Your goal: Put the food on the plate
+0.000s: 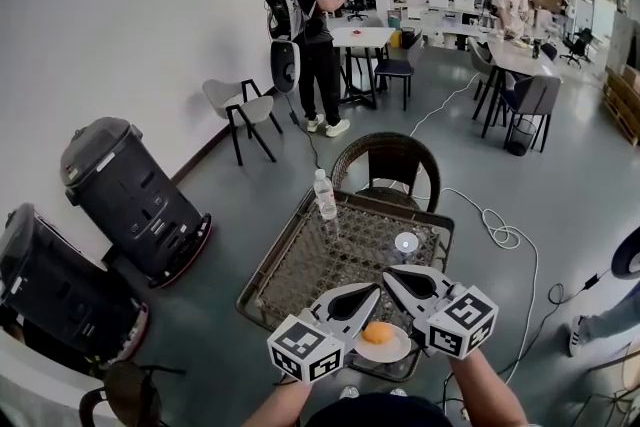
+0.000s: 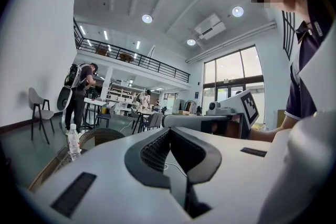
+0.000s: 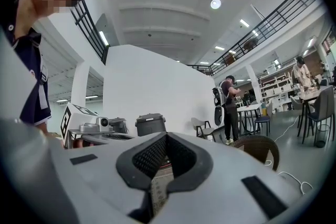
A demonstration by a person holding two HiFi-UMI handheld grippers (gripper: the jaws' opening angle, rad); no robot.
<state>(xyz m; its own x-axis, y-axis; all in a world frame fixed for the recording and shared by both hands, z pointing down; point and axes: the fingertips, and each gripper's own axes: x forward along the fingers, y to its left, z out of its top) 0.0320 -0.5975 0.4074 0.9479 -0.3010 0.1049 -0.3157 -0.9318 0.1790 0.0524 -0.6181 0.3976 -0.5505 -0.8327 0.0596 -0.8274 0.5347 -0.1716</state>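
The left tongs [image 1: 370,292] and right tongs [image 1: 392,277] were pinched together, empty, near the orange food [image 1: 378,332] on the plate [image 1: 386,353].

Plate [image 1: 396,352] rim partly hidden; orange food [image 1: 378,332] too small, perhaps bun.

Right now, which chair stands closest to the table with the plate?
The dark wicker chair with the round back, at the table's far edge. The grey chair by the white wall stands well apart from it.
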